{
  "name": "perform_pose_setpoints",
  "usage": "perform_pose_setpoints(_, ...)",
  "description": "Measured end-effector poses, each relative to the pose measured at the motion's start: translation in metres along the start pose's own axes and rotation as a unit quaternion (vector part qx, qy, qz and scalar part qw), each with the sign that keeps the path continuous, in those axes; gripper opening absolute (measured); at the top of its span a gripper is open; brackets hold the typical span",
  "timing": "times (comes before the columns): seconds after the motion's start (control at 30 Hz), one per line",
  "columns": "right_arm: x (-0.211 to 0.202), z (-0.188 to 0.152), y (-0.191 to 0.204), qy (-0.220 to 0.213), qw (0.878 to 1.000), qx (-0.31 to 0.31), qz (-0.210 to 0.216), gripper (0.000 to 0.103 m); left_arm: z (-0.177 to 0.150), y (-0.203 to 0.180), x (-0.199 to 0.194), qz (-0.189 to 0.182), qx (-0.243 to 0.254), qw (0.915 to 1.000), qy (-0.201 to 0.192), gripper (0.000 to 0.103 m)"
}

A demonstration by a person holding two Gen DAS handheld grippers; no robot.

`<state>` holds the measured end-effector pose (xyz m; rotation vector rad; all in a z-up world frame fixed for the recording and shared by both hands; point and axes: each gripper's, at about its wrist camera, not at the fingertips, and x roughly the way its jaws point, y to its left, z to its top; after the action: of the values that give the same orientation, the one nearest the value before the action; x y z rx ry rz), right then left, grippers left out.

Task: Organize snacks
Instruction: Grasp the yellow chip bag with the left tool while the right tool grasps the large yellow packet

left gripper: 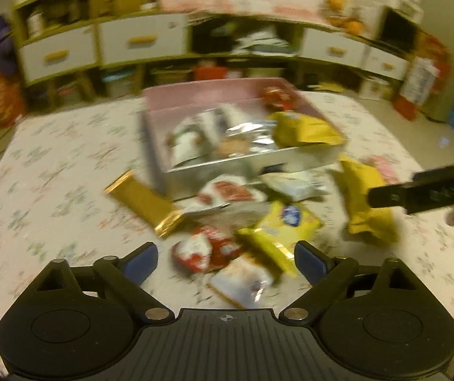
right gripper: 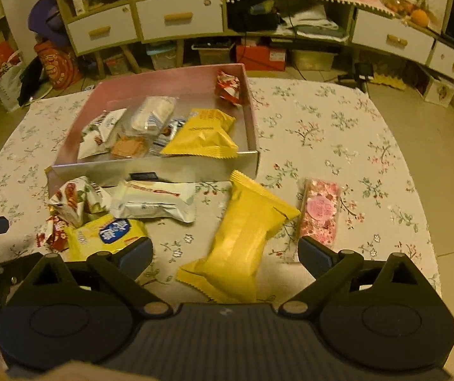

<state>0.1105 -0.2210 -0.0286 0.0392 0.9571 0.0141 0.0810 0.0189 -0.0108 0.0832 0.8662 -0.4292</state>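
Note:
A pink box (right gripper: 251,117) on the floral cloth holds several snack packets, among them a yellow one (right gripper: 203,135). It shows blurred in the left wrist view (left gripper: 157,146). My right gripper (right gripper: 225,254) is open above a long yellow packet (right gripper: 243,244). A pink packet (right gripper: 320,212), a white packet (right gripper: 157,201) and a yellow-and-blue packet (right gripper: 106,236) lie in front of the box. My left gripper (left gripper: 227,262) is open over red-and-white packets (left gripper: 204,250), next to a gold bar (left gripper: 144,201) and the yellow-and-blue packet (left gripper: 277,228).
Shelves with white drawers (right gripper: 179,16) run along the back, with storage boxes (right gripper: 260,54) beneath. Oranges (right gripper: 419,16) sit on the right counter. The right gripper's finger (left gripper: 417,193) shows at the right of the left wrist view. Floor lies right of the table (right gripper: 433,165).

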Motion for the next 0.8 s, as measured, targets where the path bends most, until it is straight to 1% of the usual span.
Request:
perform_pose_setpoints(0.07,0.002,0.000,-0.006,0.004,1.000,0.012,0.002,0.097,0.004,-0.007,0.003,-0.019,0.015,0.9997,-0.002,0.083)
perform_pose_setpoints(0.13,0.005,0.000,-0.012,0.008,1.000,0.026,0.006,0.096,0.007,-0.014,0.008,-0.039,0.024,0.9989,-0.002,0.071)
perform_pose_setpoints(0.17,0.006,0.000,-0.015,0.010,0.999,0.032,0.007,0.096,0.008,-0.018,0.010,-0.046,0.031,0.9985,-0.002,0.070)
perform_pose_setpoints(0.23,0.008,0.000,-0.020,0.013,0.999,0.041,0.007,0.095,0.010,-0.027,0.014,-0.057,0.050,0.9971,0.000,0.062)
perform_pose_setpoints(0.3,0.011,0.000,-0.023,0.016,0.999,0.048,0.008,0.095,0.010,-0.036,0.018,-0.071,0.074,0.9948,0.000,0.057)
perform_pose_setpoints(0.37,0.015,-0.001,-0.026,0.022,0.998,0.059,0.011,0.093,0.011,-0.043,0.022,-0.079,0.094,0.9925,0.002,0.056)
perform_pose_setpoints(0.5,0.025,-0.003,-0.029,0.041,0.996,0.079,0.022,0.084,0.014,-0.057,0.034,-0.062,0.133,0.9891,0.010,0.056)
perform_pose_setpoints(0.63,0.035,-0.003,-0.029,0.052,0.995,0.084,0.018,0.076,0.016,-0.062,0.050,-0.043,0.152,0.9868,0.034,0.056)
perform_pose_setpoints(0.7,0.038,-0.004,-0.028,0.055,0.995,0.083,0.016,0.074,0.015,-0.065,0.057,-0.032,0.164,0.9851,0.041,0.056)
perform_pose_setpoints(0.8,0.040,-0.004,-0.027,0.057,0.995,0.078,0.014,0.065,0.013,-0.066,0.067,-0.028,0.164,0.9842,0.061,0.056)
